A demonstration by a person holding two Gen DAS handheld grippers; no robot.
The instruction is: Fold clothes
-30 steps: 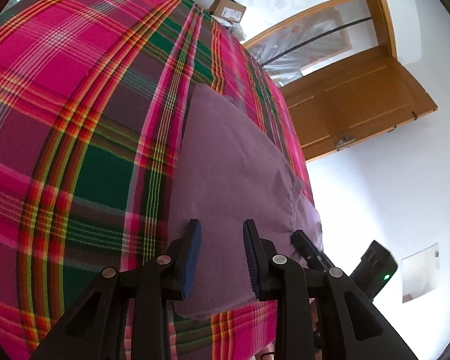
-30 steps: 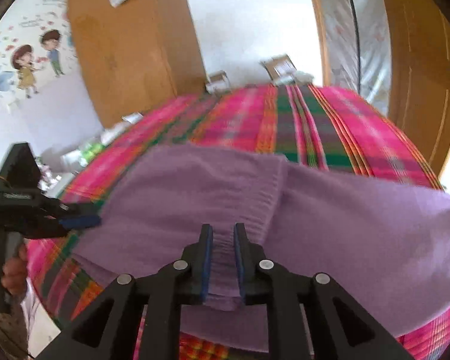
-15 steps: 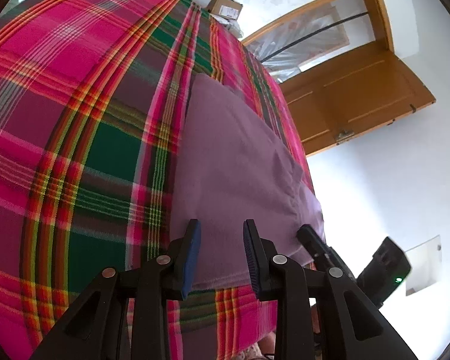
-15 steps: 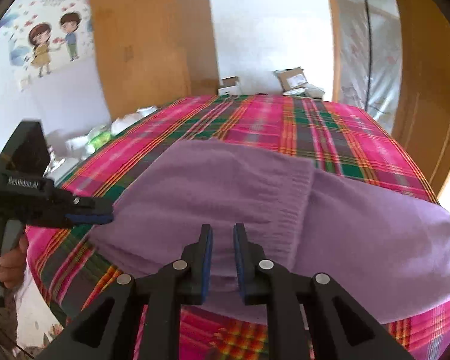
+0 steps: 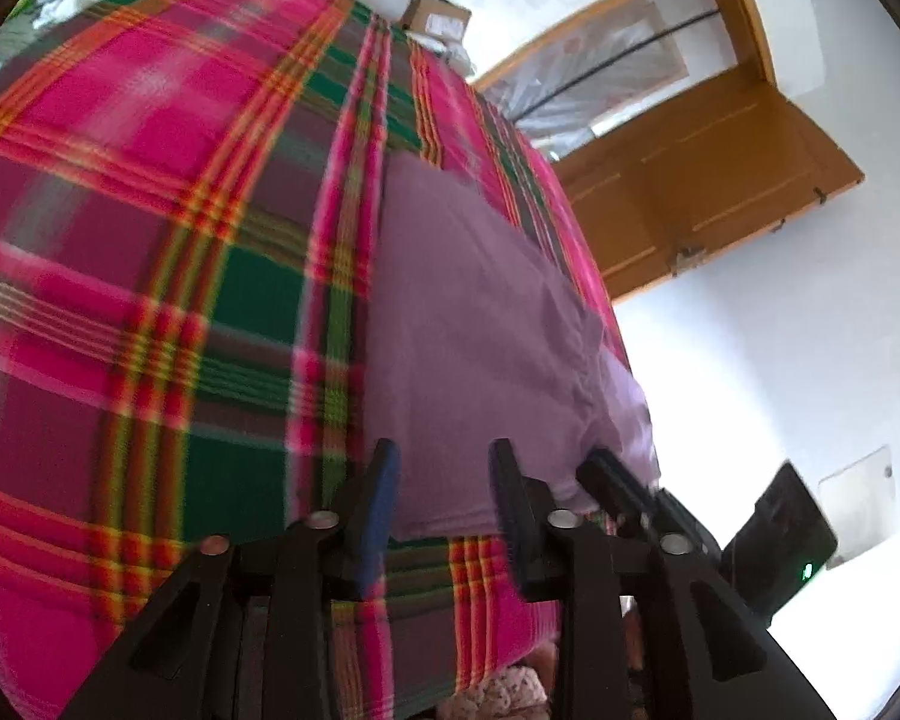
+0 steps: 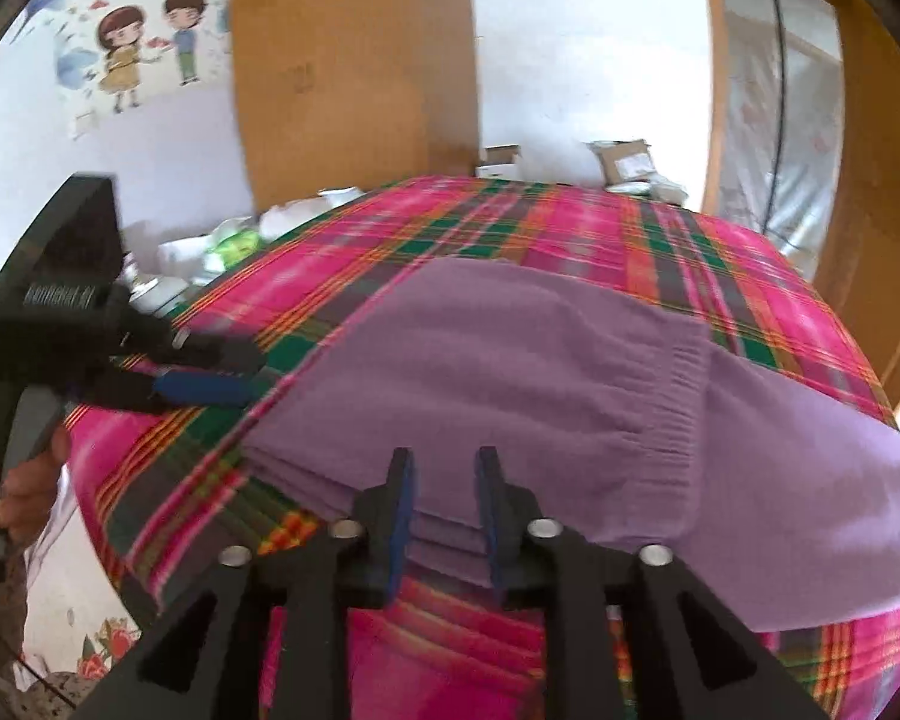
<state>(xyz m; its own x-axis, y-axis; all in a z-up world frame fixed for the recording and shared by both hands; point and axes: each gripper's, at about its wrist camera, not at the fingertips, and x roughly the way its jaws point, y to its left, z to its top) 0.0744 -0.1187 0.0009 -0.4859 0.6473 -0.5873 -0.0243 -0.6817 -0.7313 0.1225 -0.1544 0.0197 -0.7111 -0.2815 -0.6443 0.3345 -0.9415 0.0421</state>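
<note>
Tongs on the left [image 5: 444, 498] are wide open, empty; right tongs [image 6: 444, 516] gape too. Both sit by the purple sweater [image 6: 510, 372] on the bed [image 5: 150, 240].

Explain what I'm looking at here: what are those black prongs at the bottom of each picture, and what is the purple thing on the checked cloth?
No robot here: a person holds a two-finger grasping tool in each hand, each carrying a wide-angle camera that looks along its fingers. One picture comes from the left tool, the other from the right tool. Each view also catches the other tool, with a hand gripping it. On the pink plaid cloth lies a folded purple sweater. Both tools are open and hold nothing; they sit at the sweater's near edge.
</note>
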